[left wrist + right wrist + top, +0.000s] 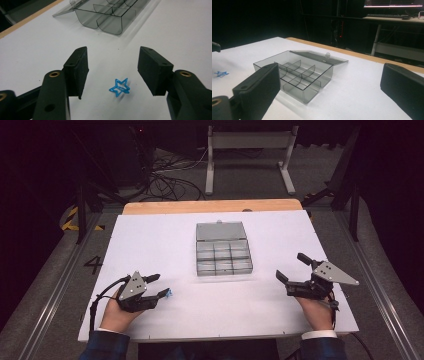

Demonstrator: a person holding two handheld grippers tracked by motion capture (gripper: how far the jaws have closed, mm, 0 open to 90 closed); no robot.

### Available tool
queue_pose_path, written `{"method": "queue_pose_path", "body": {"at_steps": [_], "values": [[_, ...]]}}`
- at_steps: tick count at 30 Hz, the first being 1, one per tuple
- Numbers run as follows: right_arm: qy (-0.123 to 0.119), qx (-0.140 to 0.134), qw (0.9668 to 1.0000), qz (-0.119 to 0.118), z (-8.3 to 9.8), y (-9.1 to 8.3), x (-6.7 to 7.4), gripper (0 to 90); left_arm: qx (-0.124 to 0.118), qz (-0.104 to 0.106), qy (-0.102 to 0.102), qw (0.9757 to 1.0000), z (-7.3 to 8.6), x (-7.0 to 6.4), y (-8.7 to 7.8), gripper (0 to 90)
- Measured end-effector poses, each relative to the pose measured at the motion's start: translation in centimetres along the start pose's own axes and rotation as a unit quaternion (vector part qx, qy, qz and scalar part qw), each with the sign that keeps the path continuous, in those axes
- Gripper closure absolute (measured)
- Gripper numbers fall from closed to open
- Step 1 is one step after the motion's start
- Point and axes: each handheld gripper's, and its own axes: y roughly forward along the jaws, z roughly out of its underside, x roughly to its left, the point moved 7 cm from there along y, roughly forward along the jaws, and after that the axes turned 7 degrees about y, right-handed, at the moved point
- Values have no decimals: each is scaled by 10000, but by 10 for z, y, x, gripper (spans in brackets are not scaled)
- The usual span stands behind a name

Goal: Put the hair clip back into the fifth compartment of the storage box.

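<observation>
A small blue star-shaped clip lies flat on the white table top, between the jaws of my left gripper, which stand apart on either side without touching it. From above, the left gripper rests at the front left with the blue star just off its tips. A clear grey compartment box sits in the middle with its lid laid open behind it. My right gripper stands open at the front right, jaws wide, nothing between them. The right gripper view looks across the box toward the star.
The white board covers a wooden table whose far edge shows beyond it. Cables and a metal stand lie on the floor behind. The person's sleeves enter at the bottom.
</observation>
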Motion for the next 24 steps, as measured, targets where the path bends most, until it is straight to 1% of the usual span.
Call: {"method": "queue_pose_path", "body": {"at_steps": [1, 4, 7, 9, 13, 15, 17, 22, 23, 24], "values": [[-34, 24, 10000, -13, 1, 0, 0, 36, 21, 8, 19, 10000, 0, -1, 1, 455], [-44, 40, 10000, -18, 1, 1, 0, 36, 70, 62, 25, 10000, 1, -3, 2, 466], [-49, 71, 10000, -18, 2, 2, 1, 36, 242, 116, 78, 9996, 4, -4, 5, 481], [-69, 99, 9999, -26, 3, 3, 2, 37, 385, 166, 129, 9990, 6, -6, 6, 509], [-106, 124, 9999, -24, 3, 4, 3, 38, 555, 292, 209, 9978, 10, -9, 10, 548], [-108, 129, 9999, -27, 4, 4, 3, 38, 623, 344, 284, 9971, 12, -11, 12, 562], [-104, 137, 9998, -33, 4, 5, 3, 40, 728, 307, 383, 9961, 13, -11, 14, 583], [-118, 141, 9998, -31, 4, 4, 3, 41, 846, 300, 461, 9949, 14, -14, 19, 619], [-123, 143, 9998, -34, 4, 5, 3, 41, 920, 291, 534, 9939, 15, -14, 19, 631], [-125, 146, 9998, -34, 4, 5, 3, 41, 971, 287, 553, 9933, 16, -14, 21, 634]]}}
